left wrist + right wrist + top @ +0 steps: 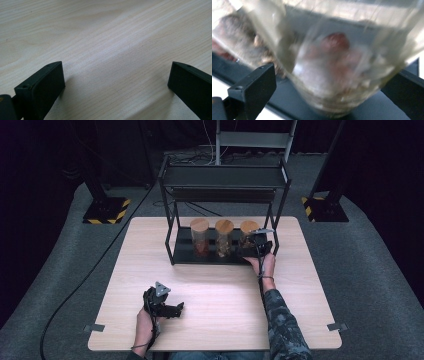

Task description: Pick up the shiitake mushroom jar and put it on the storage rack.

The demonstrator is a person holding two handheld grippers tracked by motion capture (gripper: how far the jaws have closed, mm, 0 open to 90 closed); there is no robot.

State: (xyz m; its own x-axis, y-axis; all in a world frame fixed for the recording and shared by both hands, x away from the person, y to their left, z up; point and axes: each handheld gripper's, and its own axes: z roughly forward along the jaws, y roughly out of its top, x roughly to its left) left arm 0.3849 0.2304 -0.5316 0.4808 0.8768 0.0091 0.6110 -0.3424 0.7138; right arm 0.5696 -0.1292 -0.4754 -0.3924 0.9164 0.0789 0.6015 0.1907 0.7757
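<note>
Three glass jars with wooden lids stand in a row on the lower shelf (183,253) of a black rack: a left jar (200,238), a middle jar (224,239) and a right jar (248,231). My right gripper (254,245) reaches onto the shelf at the right jar. In the right gripper view that jar (332,62) is blurred, sits between the wide-spread jaws, and my right gripper (328,82) is open around it. My left gripper (174,309) rests low over the wooden table (215,285) near the front left. In its own view the left gripper (116,80) is open over bare wood.
The rack's upper shelf (222,177) overhangs the jars, with black posts at each side. Metal clips (94,327) sit at the table's front corners. A black cable (100,265) runs across the grey floor to the left, and stand bases with yellow stripes (106,211) flank the rack.
</note>
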